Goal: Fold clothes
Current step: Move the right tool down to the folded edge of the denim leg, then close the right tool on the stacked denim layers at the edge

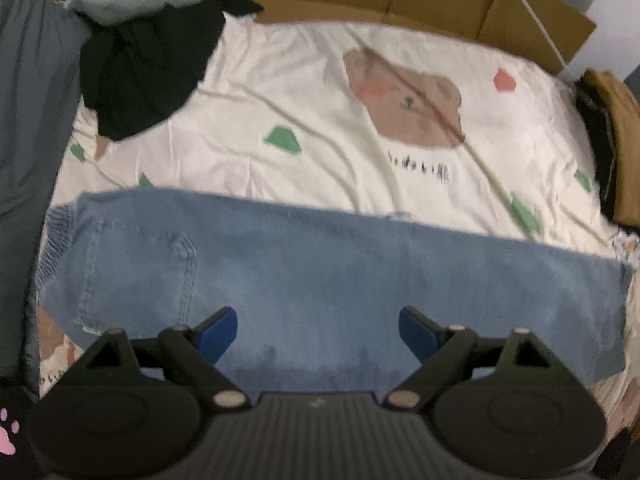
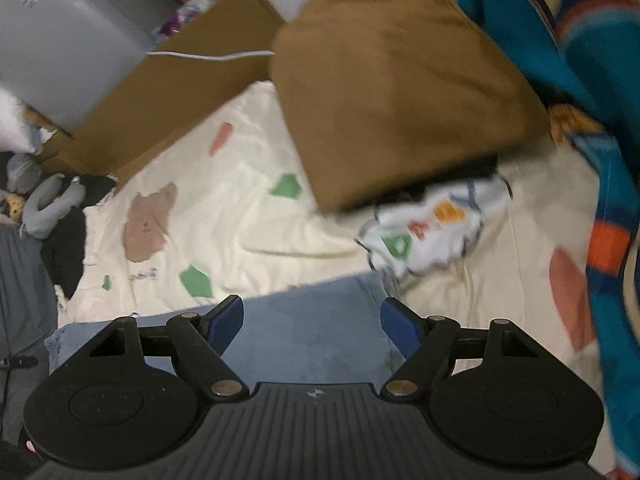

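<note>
Left wrist view: the left gripper (image 1: 318,330) stands wide open and empty above the jeans (image 1: 304,272), which fill the lower half of the frame on the bed (image 1: 280,100). Their long axis runs left to right, waistband and pocket at lower left, hem at right; pale blue denim, laid flat in one band.

Right wrist view: the right gripper (image 2: 312,326), open and holding nothing, points at the jeans (image 2: 316,320) hem end, lower centre; each gripper appears nearest its own end.

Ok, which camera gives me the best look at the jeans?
Left wrist: the jeans stretch nearly the full width of the frame, seams and pocket visible. Right wrist shows only one end of them, mostly behind the gripper.
</note>
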`<state>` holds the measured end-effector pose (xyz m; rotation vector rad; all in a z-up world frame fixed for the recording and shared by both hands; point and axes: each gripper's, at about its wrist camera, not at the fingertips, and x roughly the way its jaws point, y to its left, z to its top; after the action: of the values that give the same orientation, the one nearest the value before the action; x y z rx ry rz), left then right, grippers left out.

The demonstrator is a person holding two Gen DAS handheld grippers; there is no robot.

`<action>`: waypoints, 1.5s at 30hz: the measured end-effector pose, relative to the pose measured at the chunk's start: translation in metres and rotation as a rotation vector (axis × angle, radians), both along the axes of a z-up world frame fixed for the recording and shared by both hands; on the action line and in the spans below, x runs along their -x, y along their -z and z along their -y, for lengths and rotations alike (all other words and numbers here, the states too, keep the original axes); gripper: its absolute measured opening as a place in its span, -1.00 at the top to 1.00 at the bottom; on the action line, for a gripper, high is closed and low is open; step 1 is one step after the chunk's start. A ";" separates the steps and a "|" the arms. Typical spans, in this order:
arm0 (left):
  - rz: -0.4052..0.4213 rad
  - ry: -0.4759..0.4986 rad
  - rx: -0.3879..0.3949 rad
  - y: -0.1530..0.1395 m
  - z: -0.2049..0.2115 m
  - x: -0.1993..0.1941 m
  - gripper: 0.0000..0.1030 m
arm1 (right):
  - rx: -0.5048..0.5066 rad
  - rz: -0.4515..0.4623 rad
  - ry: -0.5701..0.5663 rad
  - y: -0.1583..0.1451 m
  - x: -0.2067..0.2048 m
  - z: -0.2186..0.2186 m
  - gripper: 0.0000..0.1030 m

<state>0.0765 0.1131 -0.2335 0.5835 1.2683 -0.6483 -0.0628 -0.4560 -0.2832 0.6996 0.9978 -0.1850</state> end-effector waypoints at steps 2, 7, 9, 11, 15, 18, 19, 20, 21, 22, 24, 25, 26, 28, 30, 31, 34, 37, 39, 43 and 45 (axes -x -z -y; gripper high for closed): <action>-0.013 -0.003 -0.016 0.010 -0.003 0.004 -0.74 | -0.002 -0.017 0.018 0.018 0.007 -0.002 -0.56; -0.036 -0.004 -0.045 0.032 -0.006 0.009 -0.74 | 0.004 -0.056 0.021 0.049 0.022 -0.008 -0.56; -0.043 -0.003 -0.054 0.040 -0.006 0.011 -0.74 | 0.005 -0.073 0.031 0.058 0.029 -0.007 -0.56; -0.051 -0.006 -0.053 0.047 -0.004 0.011 -0.74 | 0.000 -0.089 0.036 0.066 0.038 -0.004 -0.56; -0.073 -0.006 -0.032 0.057 -0.001 0.015 -0.74 | -0.013 -0.127 0.023 0.083 0.060 -0.001 -0.47; -0.078 0.004 -0.037 0.064 0.000 0.017 -0.74 | -0.045 -0.145 0.025 0.097 0.075 -0.002 -0.41; -0.081 0.004 -0.043 0.067 -0.001 0.018 -0.74 | -0.047 -0.147 0.026 0.101 0.079 -0.003 -0.41; -0.083 0.003 -0.049 0.069 -0.001 0.019 -0.74 | -0.051 -0.145 0.022 0.104 0.082 -0.004 -0.40; -0.085 0.001 -0.055 0.071 -0.002 0.019 -0.74 | -0.061 -0.141 0.016 0.107 0.084 -0.007 -0.40; -0.086 0.001 -0.060 0.073 -0.002 0.020 -0.73 | -0.073 -0.135 0.006 0.110 0.086 -0.009 -0.40; -0.087 0.006 -0.066 0.075 -0.003 0.023 -0.73 | -0.084 -0.118 -0.014 0.115 0.089 -0.015 -0.32; -0.084 0.010 -0.069 0.075 -0.004 0.025 -0.73 | -0.086 -0.106 -0.023 0.116 0.090 -0.018 -0.31; -0.083 0.012 -0.073 0.074 -0.005 0.026 -0.73 | -0.087 -0.090 -0.027 0.117 0.092 -0.021 -0.31; -0.082 0.015 -0.082 0.075 -0.007 0.028 -0.73 | -0.085 -0.069 -0.025 0.118 0.094 -0.024 -0.30; -0.081 0.018 -0.092 0.075 -0.009 0.030 -0.73 | -0.071 -0.036 -0.012 0.116 0.096 -0.025 -0.23; -0.080 0.019 -0.097 0.076 -0.010 0.031 -0.73 | -0.065 -0.012 -0.004 0.113 0.098 -0.025 -0.23; -0.083 0.020 -0.112 0.078 -0.013 0.032 -0.73 | -0.065 0.038 0.013 0.111 0.096 -0.021 -0.23; -0.083 0.018 -0.123 0.081 -0.012 0.032 -0.73 | -0.060 0.022 -0.008 0.120 0.088 -0.020 -0.23; -0.082 0.019 -0.124 0.081 -0.010 0.033 -0.73 | -0.044 0.005 -0.018 0.127 0.085 -0.019 -0.23; -0.076 0.029 -0.113 0.077 -0.009 0.035 -0.73 | -0.060 0.002 0.015 0.137 0.089 -0.014 -0.25; -0.064 0.029 -0.108 0.077 -0.007 0.037 -0.73 | -0.078 0.012 0.032 0.142 0.091 -0.014 -0.26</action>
<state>0.0397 0.1202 -0.3103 0.6756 1.3636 -0.6290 -0.1538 -0.4423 -0.4256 0.7872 0.9873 -0.1706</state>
